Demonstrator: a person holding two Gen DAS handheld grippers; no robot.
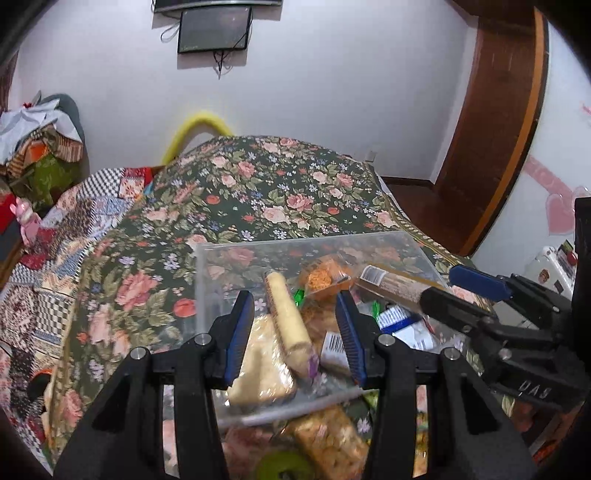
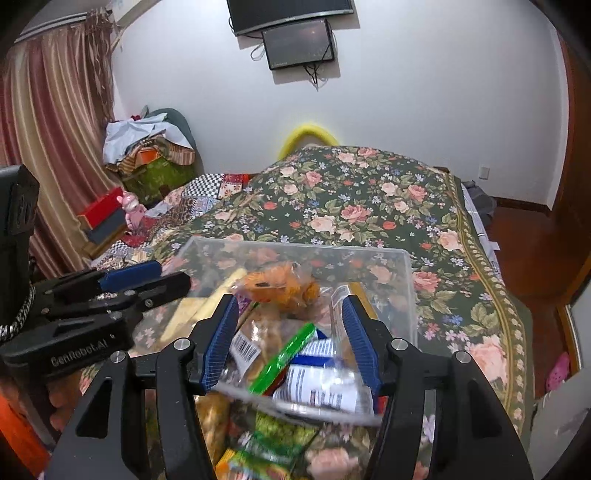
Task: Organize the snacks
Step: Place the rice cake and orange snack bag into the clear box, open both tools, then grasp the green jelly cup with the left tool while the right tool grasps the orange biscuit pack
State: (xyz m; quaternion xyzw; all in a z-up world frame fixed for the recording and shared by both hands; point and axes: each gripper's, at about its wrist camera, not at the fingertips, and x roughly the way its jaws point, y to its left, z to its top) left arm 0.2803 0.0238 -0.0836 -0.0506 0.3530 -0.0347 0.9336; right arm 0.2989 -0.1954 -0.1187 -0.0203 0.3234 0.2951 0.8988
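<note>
The clear bin [image 2: 408, 291] sits on the bed [image 2: 369, 206], full of snacks. Both grippers — left [image 1: 295, 332], right [image 2: 291, 339] — hover wide and empty; pick one packet, descend squarely.

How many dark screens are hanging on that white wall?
2. A wide screen is mounted at the top of the wall, partly cut off by the picture edge. A smaller screen hangs just below it, with cables dangling underneath.

I count one clear bin [image 2: 410, 291], two grippers, two wall screens; packets inside too jumbled to tally.
</note>
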